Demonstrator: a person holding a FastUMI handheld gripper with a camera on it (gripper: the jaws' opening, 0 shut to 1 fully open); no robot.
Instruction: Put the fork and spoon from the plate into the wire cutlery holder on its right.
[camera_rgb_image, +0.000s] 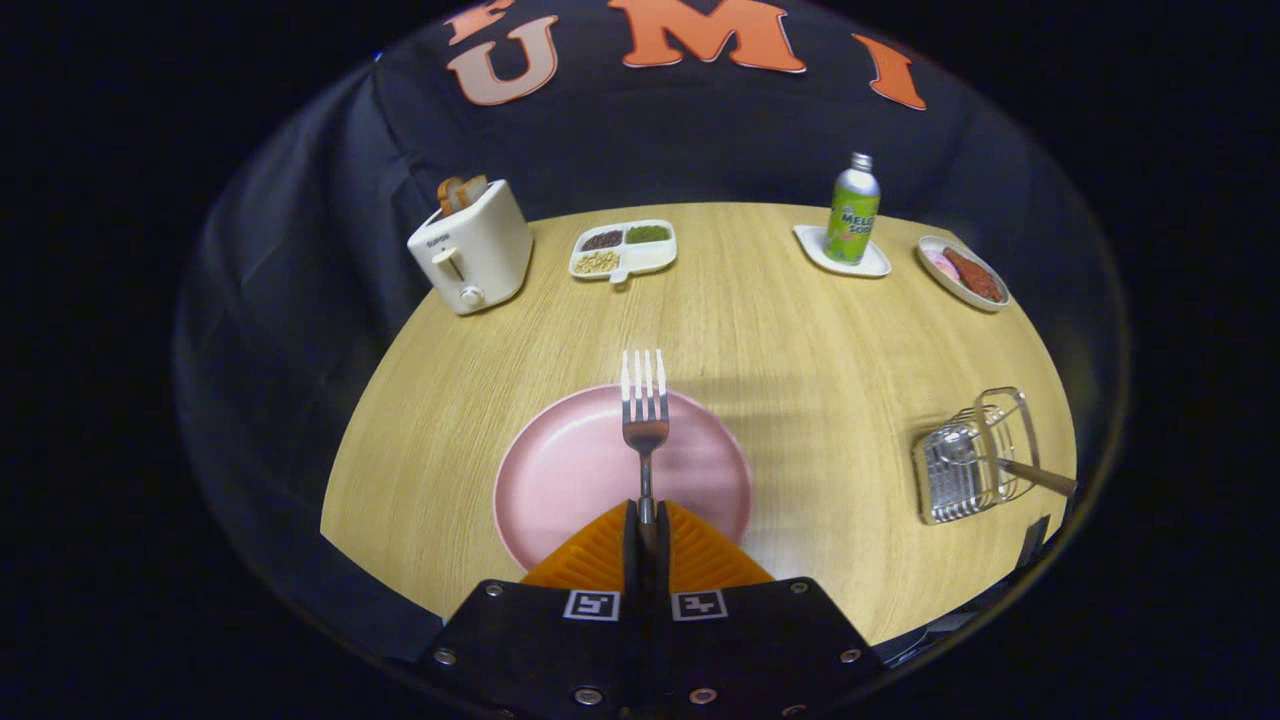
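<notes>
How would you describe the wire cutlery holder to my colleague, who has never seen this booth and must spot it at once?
Start at the round wooden table and find the pink plate under the fork held in the shut tongs. To the right of the plate, near the table's edge, lies the wire cutlery holder. It alone is bare metal wire, and a brown-handled utensil sticks out of it.

Round light-wood desk (780, 330) across the frame's middle, dark cloth wall (300, 250) behind, soft overhead light.
</notes>
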